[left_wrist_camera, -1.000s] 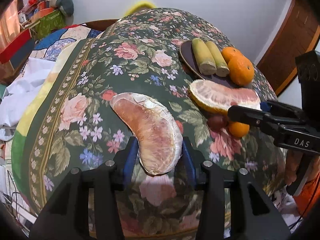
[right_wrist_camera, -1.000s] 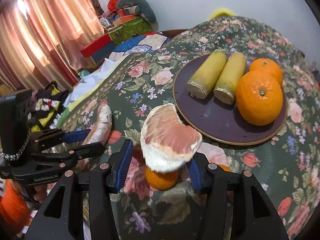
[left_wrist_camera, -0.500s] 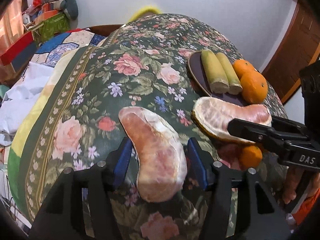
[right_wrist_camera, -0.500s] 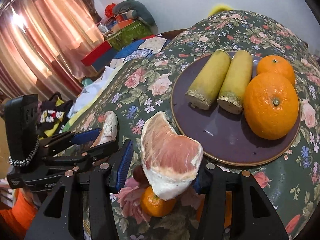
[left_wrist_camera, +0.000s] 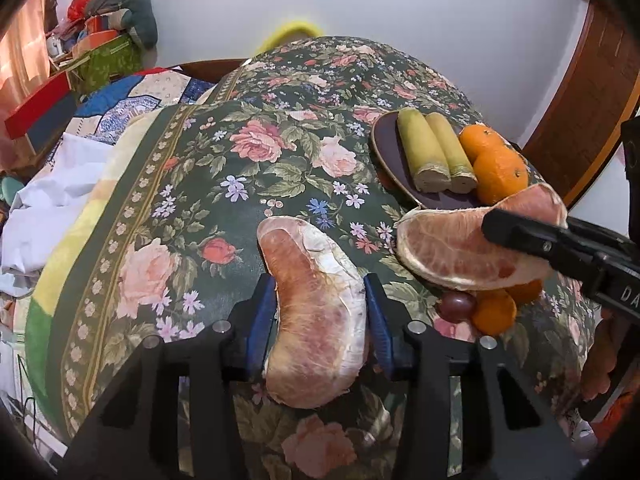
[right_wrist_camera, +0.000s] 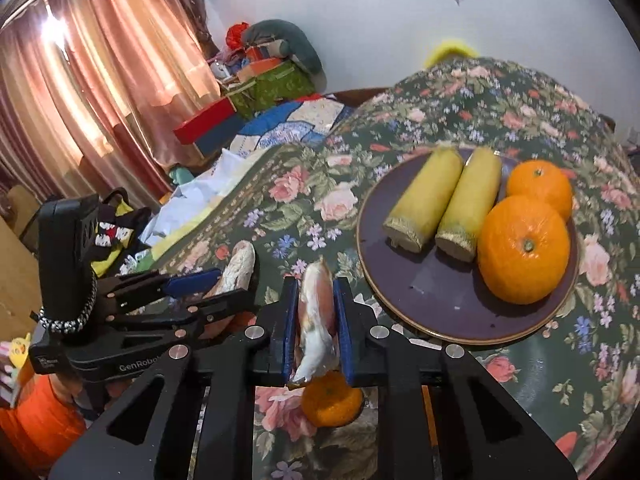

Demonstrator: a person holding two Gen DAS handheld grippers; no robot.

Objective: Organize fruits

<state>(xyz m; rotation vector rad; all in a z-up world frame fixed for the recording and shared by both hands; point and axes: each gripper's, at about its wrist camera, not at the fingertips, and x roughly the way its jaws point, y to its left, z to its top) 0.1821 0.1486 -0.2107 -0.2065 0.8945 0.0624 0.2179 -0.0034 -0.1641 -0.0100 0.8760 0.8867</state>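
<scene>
left wrist view: the left gripper pinches a peeled pomelo segment between its blue pads, one at 9 o'clock and one at 3 o'clock of the fruit. the segment is a curved crescent, pink and fibrous with white membrane flaking on its upper side. at 3 o'clock the right gripper grips a second pomelo wedge, seen broadside: pale pink flesh with a yellowish rind edge below. under it lie a small mandarin and a dark grape on the floral cloth. at 1 o'clock a dark plate holds two yellow-green cut stalks and two oranges.

right wrist view: the right gripper has its pads pressed close onto the wedge, here edge-on, thin and upright, white at the bottom. the mandarin sits at 6 o'clock of it. the glossy plum-coloured plate at 2 o'clock shows its gold rim, the fibrous cut ends of the stalks and the dimpled oranges. at 9 o'clock the left gripper shows from the side with its segment. only this view shows the pink curtain.
</scene>
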